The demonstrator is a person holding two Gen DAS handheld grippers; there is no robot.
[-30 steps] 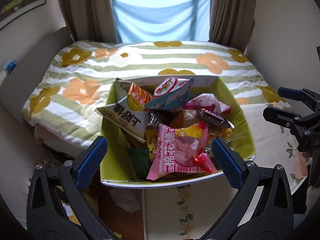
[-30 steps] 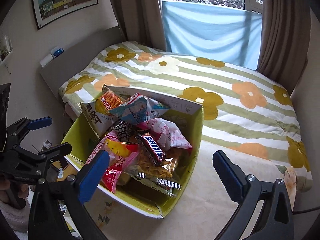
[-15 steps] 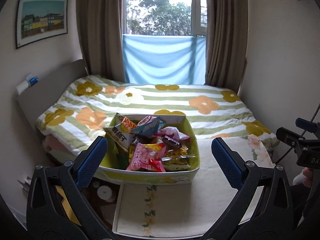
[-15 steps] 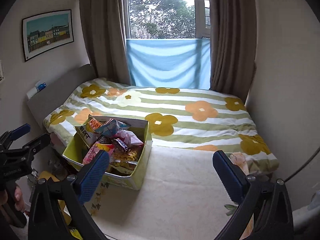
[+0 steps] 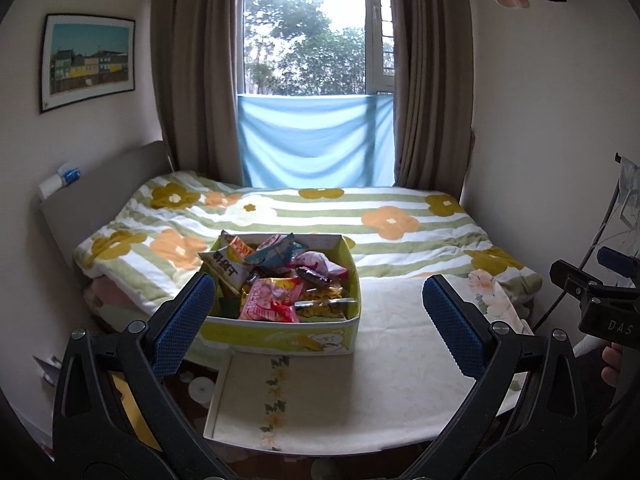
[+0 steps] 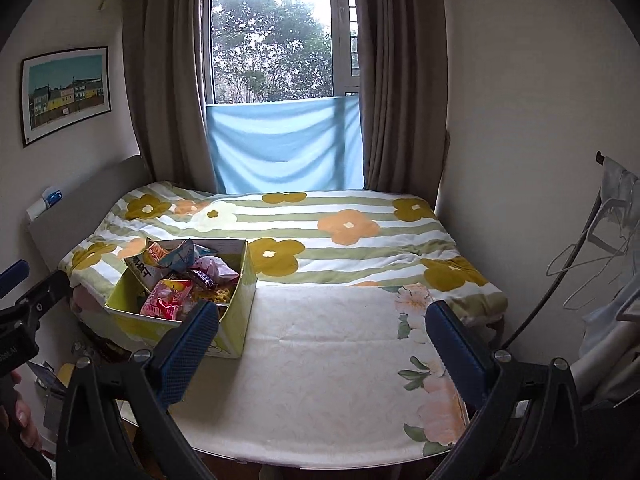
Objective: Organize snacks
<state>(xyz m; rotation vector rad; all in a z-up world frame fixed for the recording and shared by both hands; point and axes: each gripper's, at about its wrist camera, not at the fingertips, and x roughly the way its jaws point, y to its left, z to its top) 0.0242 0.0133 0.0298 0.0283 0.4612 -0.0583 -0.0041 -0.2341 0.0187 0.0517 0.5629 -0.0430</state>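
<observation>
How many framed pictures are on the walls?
1: a framed picture on the left wall, above the headboard. Walls behind the cameras are out of view.

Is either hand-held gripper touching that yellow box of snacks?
Apart. In the left wrist view the left hand-held gripper is open, well back from the yellow box. The right hand-held gripper hangs off to the side.
</observation>
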